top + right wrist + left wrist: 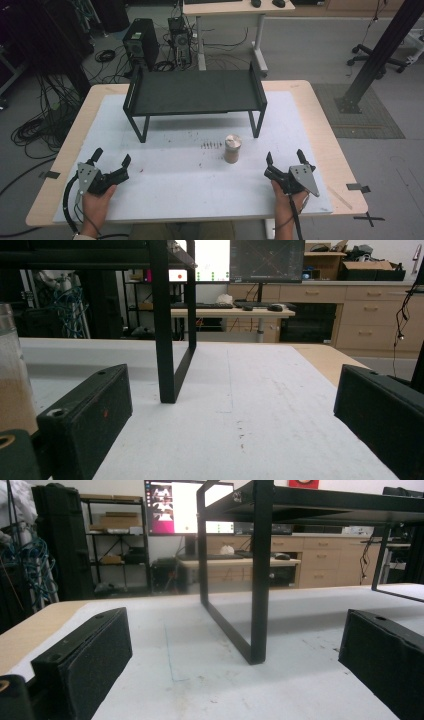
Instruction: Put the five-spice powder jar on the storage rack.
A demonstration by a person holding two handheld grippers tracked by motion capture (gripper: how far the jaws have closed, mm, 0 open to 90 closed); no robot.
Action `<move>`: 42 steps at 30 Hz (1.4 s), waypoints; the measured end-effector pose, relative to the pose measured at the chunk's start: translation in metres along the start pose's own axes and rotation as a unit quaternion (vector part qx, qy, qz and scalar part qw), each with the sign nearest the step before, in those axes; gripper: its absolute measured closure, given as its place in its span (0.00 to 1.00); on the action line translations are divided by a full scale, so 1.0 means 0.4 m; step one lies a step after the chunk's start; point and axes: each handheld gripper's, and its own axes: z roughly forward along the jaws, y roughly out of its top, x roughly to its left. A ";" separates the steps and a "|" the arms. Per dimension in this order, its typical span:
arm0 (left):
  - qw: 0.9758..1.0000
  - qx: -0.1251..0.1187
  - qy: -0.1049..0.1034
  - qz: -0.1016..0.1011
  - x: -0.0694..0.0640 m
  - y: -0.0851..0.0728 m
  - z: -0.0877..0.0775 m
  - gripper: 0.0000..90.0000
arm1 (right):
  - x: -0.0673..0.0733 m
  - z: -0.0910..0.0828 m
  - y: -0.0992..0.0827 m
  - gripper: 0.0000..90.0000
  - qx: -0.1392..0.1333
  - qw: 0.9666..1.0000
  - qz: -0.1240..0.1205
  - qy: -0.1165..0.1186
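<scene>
The jar (pixel 232 148) stands upright on the worktop (pixel 190 180), center of the frame, nearer to the right hand-held gripper (pixel 285 159). Both it and the left hand-held gripper (pixel 111 157) are open, empty.

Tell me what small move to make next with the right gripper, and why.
Probably swing the right gripper toward the jar. Its jaws stand open with nothing between them, the jar stands upright and untouched on the white mat closer to this gripper than to the left one, and the black shelf behind it is bare.
</scene>
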 end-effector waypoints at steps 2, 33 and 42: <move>1.000 0.000 0.000 0.000 0.000 0.000 0.000 0.01 | 0.000 0.000 0.000 0.03 0.000 1.000 0.000 0.000; 1.000 -0.001 -0.002 0.000 0.000 0.000 0.000 0.01 | 0.000 -0.001 0.001 0.04 -0.004 1.000 0.006 -0.008; 1.000 0.000 -0.002 0.000 0.001 0.000 0.000 0.01 | 0.007 0.000 0.018 0.04 -0.013 1.000 0.009 0.004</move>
